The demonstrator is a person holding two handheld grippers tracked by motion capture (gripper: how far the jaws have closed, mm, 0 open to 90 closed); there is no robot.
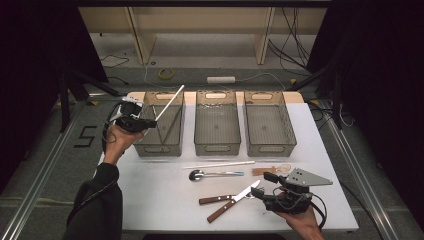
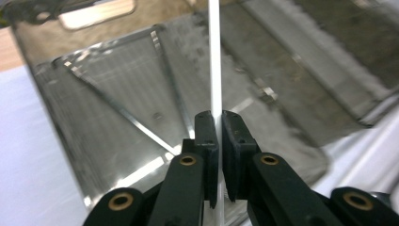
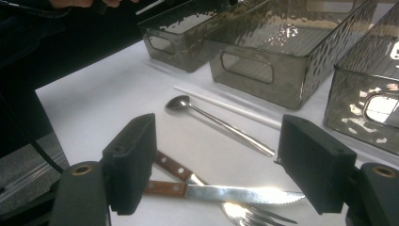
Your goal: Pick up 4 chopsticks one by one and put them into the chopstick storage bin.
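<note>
Three smoky clear bins (image 1: 215, 122) in a row, two white chopsticks (image 1: 169, 103), one spoon (image 1: 215, 174), one wooden-handled knife (image 1: 234, 200), one wooden-handled fork (image 1: 218, 199), one small wooden spoon (image 1: 272, 170)

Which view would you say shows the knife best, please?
The right gripper view: the knife lies close, its serrated blade and wooden handle clear, crossing a fork. The high view shows the knife small but whole.

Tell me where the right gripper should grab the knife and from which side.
Grip the knife at its wooden handle, coming straight down with the right gripper open across it. It lies flat, crossed over the fork, so the handle end clear of the crossing probably gives the cleanest hold.
</note>
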